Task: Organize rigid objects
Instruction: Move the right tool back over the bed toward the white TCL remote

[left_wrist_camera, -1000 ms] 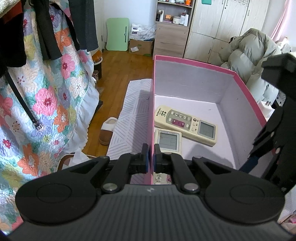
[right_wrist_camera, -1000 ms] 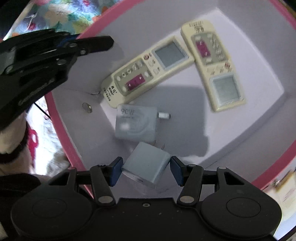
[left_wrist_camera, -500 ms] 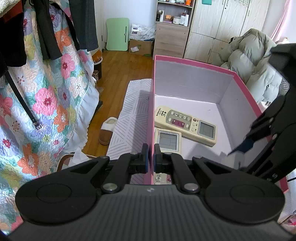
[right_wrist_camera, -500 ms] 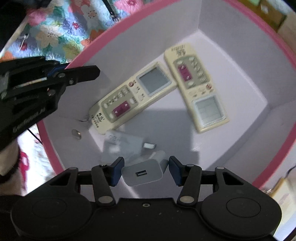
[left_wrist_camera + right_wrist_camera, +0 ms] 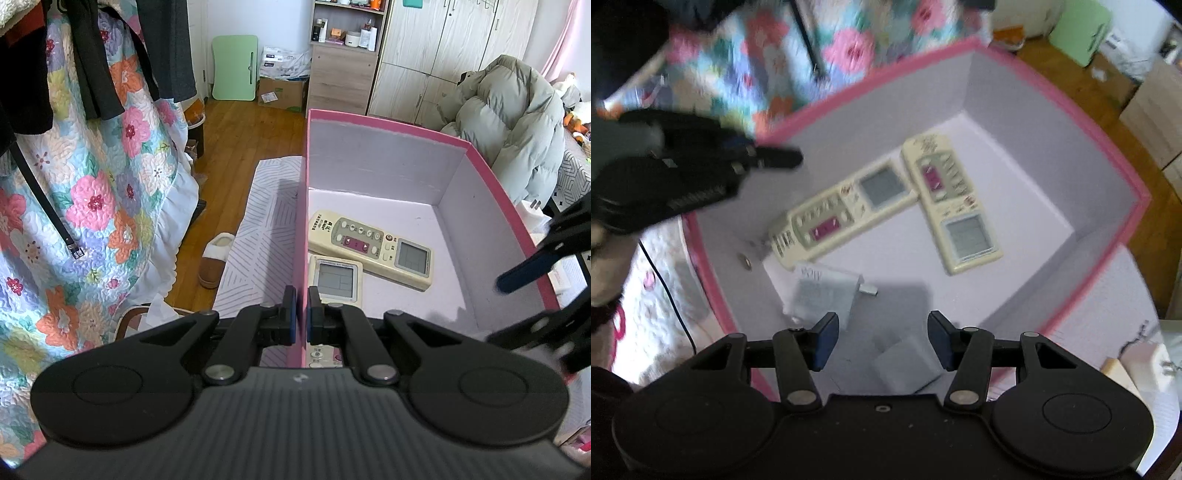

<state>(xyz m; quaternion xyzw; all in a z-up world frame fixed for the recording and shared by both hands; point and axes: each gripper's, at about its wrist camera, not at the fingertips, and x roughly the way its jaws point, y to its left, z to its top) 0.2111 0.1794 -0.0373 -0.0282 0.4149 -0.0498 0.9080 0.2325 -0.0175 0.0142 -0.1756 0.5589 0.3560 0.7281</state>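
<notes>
Right wrist view, right gripper point(image 5: 880, 341) apparently risen, small charger point(image 5: 908, 363) released

Box point(image 5: 491, 173) matt card, pink rim, pale lilac inside; remotes point(image 5: 371, 249) cream glossy plastic (grey screens); chargers point(image 5: 822, 295) smooth white plastic; quilt point(image 5: 92, 192) stitched floral cloth; floor point(image 5: 240, 133) glossy wood

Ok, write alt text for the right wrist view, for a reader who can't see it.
The right gripper hangs open above a pink box, its fingers clear of a small grey charger lying below. Inside lie two cream remotes and a larger charger; the left gripper pinches the box's wall.
</notes>
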